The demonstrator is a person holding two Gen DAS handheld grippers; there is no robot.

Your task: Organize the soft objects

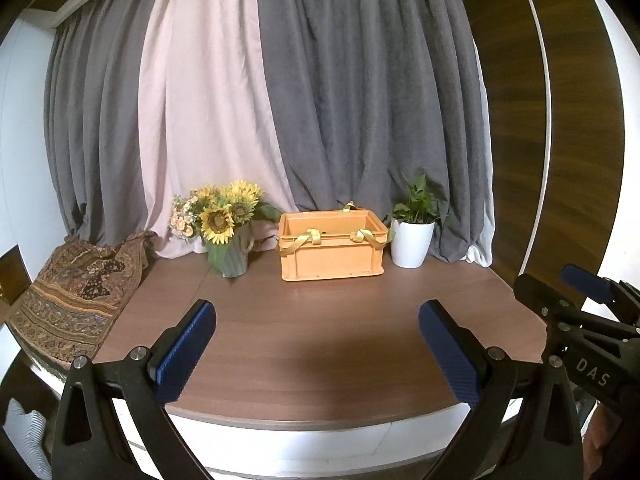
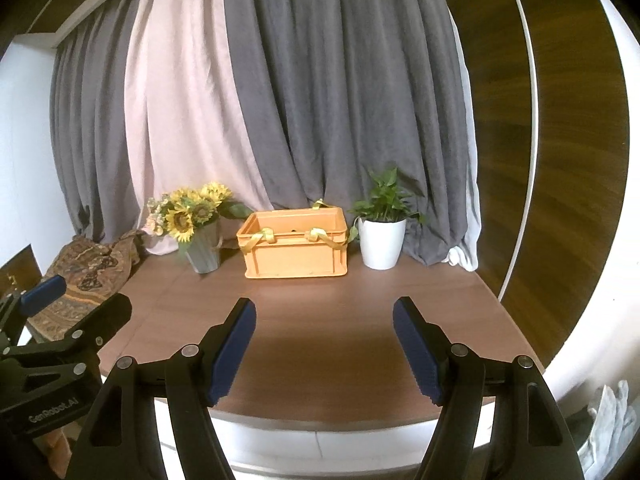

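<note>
Grey and pink curtains (image 1: 280,80) back a brown table (image 1: 320,320). Centre frame, the orange crate (image 1: 332,248) sits between sunflowers (image 1: 224,216) and potted plant (image 1: 414,236). Patterned cloth (image 1: 80,296) lies left. Left gripper (image 1: 318,344) and right gripper (image 2: 324,344) both gape, released, holding nothing.

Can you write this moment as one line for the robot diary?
left gripper: open, empty | right gripper: open, empty | orange crate: on table, between sunflowers and potted plant
</note>
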